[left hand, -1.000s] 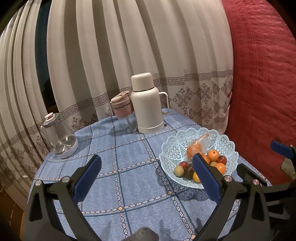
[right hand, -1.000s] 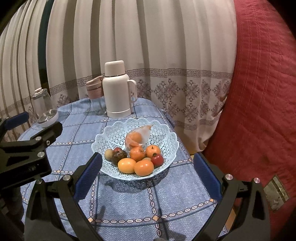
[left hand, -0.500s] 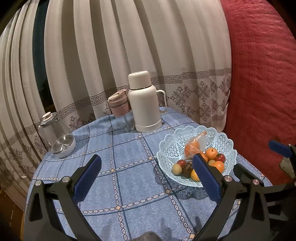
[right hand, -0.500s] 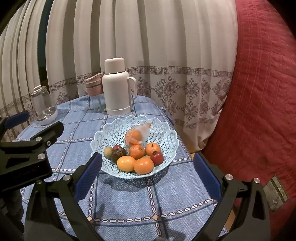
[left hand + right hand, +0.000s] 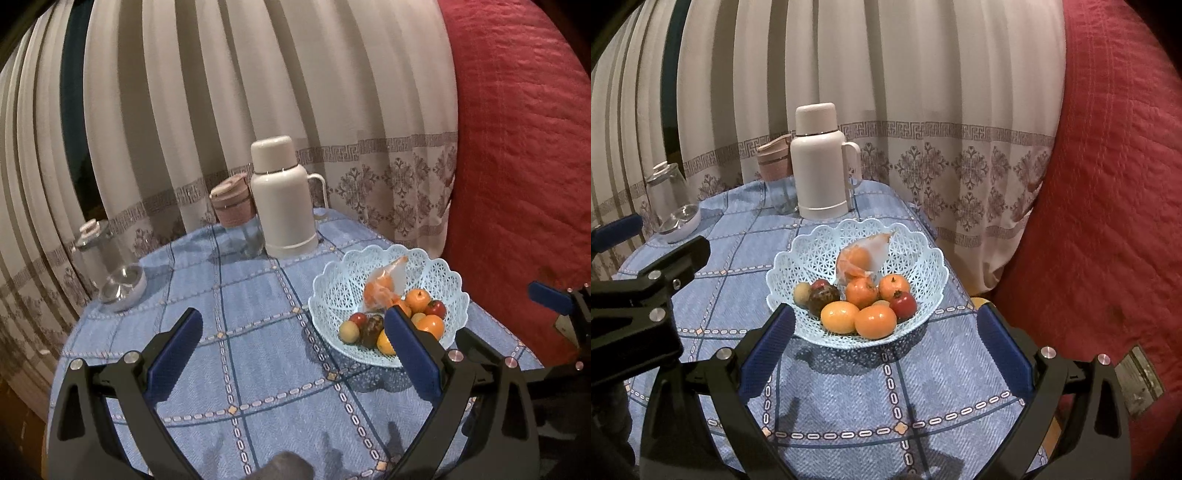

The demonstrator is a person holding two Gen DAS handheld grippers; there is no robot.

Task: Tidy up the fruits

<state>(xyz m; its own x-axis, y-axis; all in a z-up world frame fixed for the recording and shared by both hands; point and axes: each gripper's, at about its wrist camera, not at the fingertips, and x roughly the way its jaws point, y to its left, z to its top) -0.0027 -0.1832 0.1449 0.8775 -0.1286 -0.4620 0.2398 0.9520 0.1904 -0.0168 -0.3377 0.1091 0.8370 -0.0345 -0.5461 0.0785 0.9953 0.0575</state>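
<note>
A pale blue lattice basket stands on the blue checked tablecloth. It holds several fruits: oranges, a red fruit, a dark brown fruit and a clear bag of orange fruit. My right gripper is open and empty, just in front of the basket and above the cloth. My left gripper is open and empty, to the left of the basket; its right finger hides part of the fruit.
A white thermos jug, a pink-lidded glass cup and a glass jar stand at the table's back and left. Curtains hang behind. A red quilted cushion rises close at the right edge.
Both grippers have pulled back and risen slightly, so the table and basket sit lower and smaller in view. Both stay open; no fruit has moved.
</note>
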